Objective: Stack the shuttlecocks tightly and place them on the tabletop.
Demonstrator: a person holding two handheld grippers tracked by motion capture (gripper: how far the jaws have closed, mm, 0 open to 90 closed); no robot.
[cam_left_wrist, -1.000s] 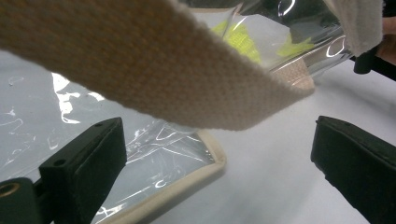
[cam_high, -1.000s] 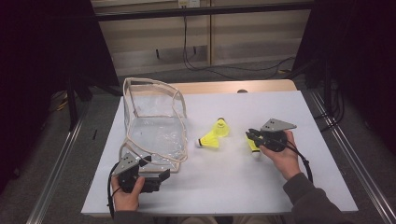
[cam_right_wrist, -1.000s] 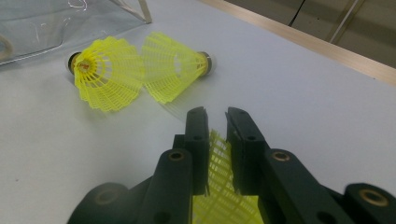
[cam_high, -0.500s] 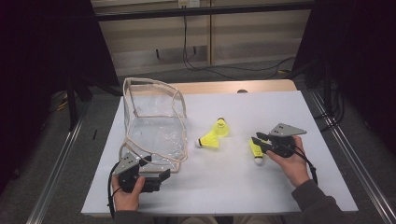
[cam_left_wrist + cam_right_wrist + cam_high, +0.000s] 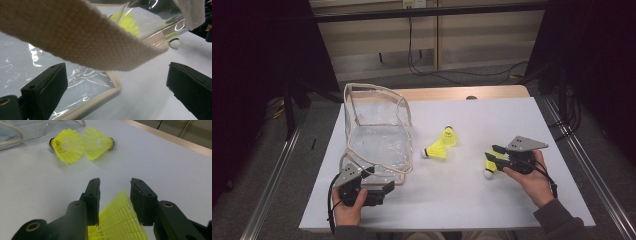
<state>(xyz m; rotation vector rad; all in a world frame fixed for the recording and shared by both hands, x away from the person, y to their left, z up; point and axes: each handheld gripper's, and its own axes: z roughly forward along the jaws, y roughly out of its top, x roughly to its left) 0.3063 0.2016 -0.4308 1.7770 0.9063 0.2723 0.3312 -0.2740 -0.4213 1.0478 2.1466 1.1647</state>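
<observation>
A yellow shuttlecock (image 5: 489,169) lies on the white table (image 5: 462,205), cork toward me, right in front of my right gripper (image 5: 493,156). In the right gripper view its skirt (image 5: 120,222) sits low between the jaws of that gripper (image 5: 115,182), which have just been opening and stand open, the pads clear of it. Two more yellow shuttlecocks (image 5: 447,135) (image 5: 435,150) lie together mid-table. A clear bag with beige trim (image 5: 377,135) stands at the left. My left gripper (image 5: 384,194) rests open at its near corner, with the bag's strap (image 5: 100,47) crossing just above its jaws.
A wooden strip (image 5: 447,93) borders the table's far edge, and metal rails (image 5: 584,165) run along both sides. Dark floor and cables lie beyond. White surface stretches between the two grippers.
My right hand has drifted right and slightly toward me. Its jaws have opened and the shuttlecock they carried now lies on the table. The left hand has stayed put.
</observation>
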